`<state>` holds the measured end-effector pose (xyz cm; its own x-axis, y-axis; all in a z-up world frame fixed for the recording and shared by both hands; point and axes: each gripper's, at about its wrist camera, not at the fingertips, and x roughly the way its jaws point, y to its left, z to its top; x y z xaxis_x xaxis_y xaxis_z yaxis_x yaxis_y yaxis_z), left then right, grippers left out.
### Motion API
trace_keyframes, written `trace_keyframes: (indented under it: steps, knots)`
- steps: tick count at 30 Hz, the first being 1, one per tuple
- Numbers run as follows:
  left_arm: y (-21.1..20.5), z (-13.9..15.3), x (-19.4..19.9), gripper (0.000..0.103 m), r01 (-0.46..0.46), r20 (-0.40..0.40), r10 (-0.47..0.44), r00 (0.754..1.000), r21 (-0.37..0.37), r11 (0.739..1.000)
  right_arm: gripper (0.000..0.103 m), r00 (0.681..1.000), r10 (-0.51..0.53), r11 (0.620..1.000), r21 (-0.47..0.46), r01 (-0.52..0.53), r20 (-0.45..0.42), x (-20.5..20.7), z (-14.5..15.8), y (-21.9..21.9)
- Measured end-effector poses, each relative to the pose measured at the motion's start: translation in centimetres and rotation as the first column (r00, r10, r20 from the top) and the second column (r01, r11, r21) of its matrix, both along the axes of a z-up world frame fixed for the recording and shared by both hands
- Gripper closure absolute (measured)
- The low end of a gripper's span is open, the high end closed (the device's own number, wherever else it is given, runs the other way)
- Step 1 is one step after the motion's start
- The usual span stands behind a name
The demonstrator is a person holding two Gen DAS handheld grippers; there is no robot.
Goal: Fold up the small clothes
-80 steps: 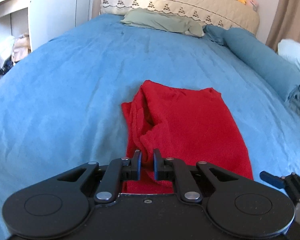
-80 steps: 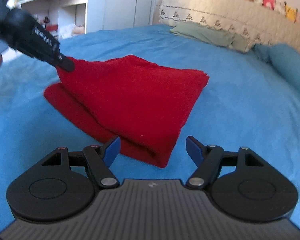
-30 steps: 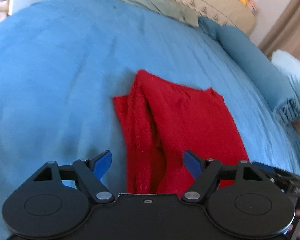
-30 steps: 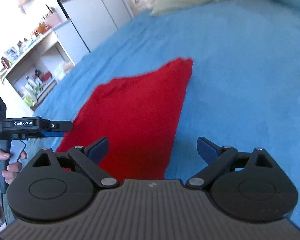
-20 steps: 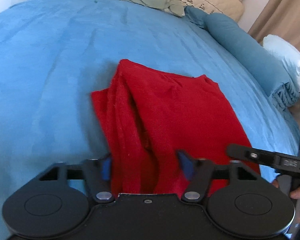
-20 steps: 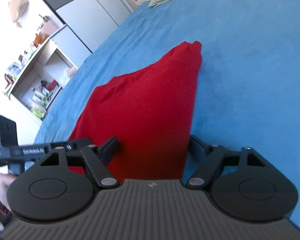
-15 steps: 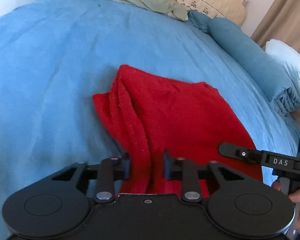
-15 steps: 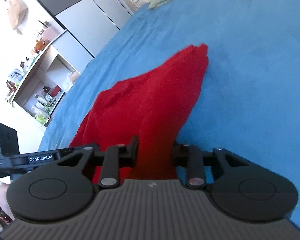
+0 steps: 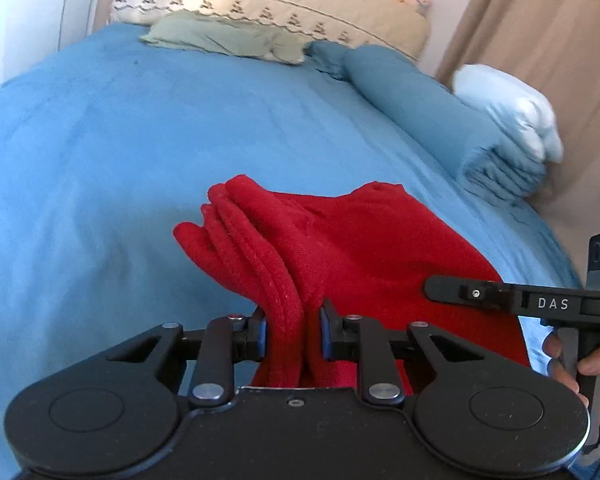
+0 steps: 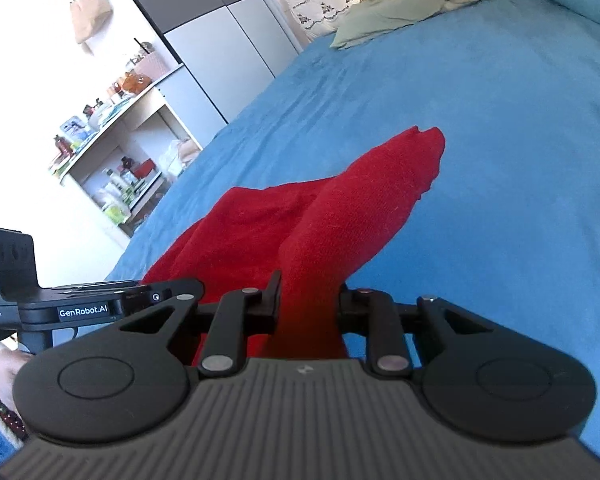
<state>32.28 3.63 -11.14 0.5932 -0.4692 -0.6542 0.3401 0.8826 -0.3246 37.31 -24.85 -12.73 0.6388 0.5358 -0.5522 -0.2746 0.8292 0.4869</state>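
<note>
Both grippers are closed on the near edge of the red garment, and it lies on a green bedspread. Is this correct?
Not quite: the bedspread is blue, not green, as the left wrist view shows. The rest holds: the left gripper and right gripper are both closed on the near edge of the red garment.

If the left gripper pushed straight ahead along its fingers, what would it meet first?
The left gripper is already shut on the red garment, so it would only push further into its bunched folds; the blue bedspread lies beyond.

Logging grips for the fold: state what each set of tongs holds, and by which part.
Both hold the red garment by its near edge: the left tongs pinch the bunched layers at its left corner, the right tongs its right corner.
</note>
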Motion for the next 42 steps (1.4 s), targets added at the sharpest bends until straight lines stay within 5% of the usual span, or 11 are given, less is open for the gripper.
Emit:
trace_keyframes:
  steps: [3, 8, 11, 14, 18, 20, 27, 33, 36, 42]
  knots:
    - [-1.9, -1.5, -3.4, 0.077, 0.011, -0.026, -0.011, 1.0, 0.002, 1.0, 0.065, 1.0, -0.003, 1.0, -0.011, 0.003, -0.004, -4.5, -0.9, -2.5]
    - [-5.0, -5.8, -6.7, 0.076, 0.019, -0.044, -0.014, 0.999, 0.114, 0.993, 0.065, 0.998, -0.004, 0.998, -0.061, 0.001, -0.058, -8.9, -5.7, -4.8]
    - [-4.9, -6.7, -6.9, 0.073, -0.017, -0.023, 0.019, 1.0, 0.099, 0.995, 0.064, 0.998, -0.031, 1.0, 0.0, 0.031, -0.047, -9.9, -7.6, -6.0]
    - [-4.7, -6.7, -6.4, 0.059, -0.048, -0.037, 0.051, 0.998, 0.076, 0.996, 0.054, 0.998, -0.049, 0.999, 0.01, 0.049, -0.045, -10.2, -8.1, -6.2]
    - [-3.4, -5.3, -7.1, 0.024, -0.142, 0.032, 0.139, 0.99, 0.101, 0.985, 0.029, 0.996, -0.084, 0.993, -0.075, 0.086, 0.028, -11.2, -6.6, -6.2]
    - [-2.8, -5.5, -7.0, 0.023, -0.184, 0.051, 0.179, 0.983, 0.131, 0.974, 0.029, 0.988, -0.135, 0.982, -0.121, 0.144, 0.082, -11.6, -5.9, -6.5]
    - [-2.0, -8.1, -5.6, 0.024, -0.217, -0.017, 0.222, 0.975, 0.166, 0.962, 0.028, 0.981, -0.194, 0.965, -0.178, 0.195, 0.021, -11.0, -8.1, -6.8]
    - [-2.0, -2.4, -7.2, 0.026, -0.245, 0.06, 0.238, 0.969, 0.175, 0.954, 0.026, 0.977, -0.168, 0.954, -0.227, 0.194, 0.13, -13.2, -3.3, -5.6]
    - [-2.0, 2.9, -9.7, 0.005, -0.267, 0.119, 0.25, 0.961, 0.167, 0.949, 0.0, 0.967, -0.176, 0.935, -0.275, 0.223, 0.185, -15.6, 1.6, -4.6]
    - [-1.8, 11.3, -16.6, 0.0, -0.352, 0.204, 0.309, 0.929, 0.226, 0.908, 0.0, 0.915, -0.297, 0.819, -0.419, 0.391, 0.274, -22.4, 10.4, -2.5]
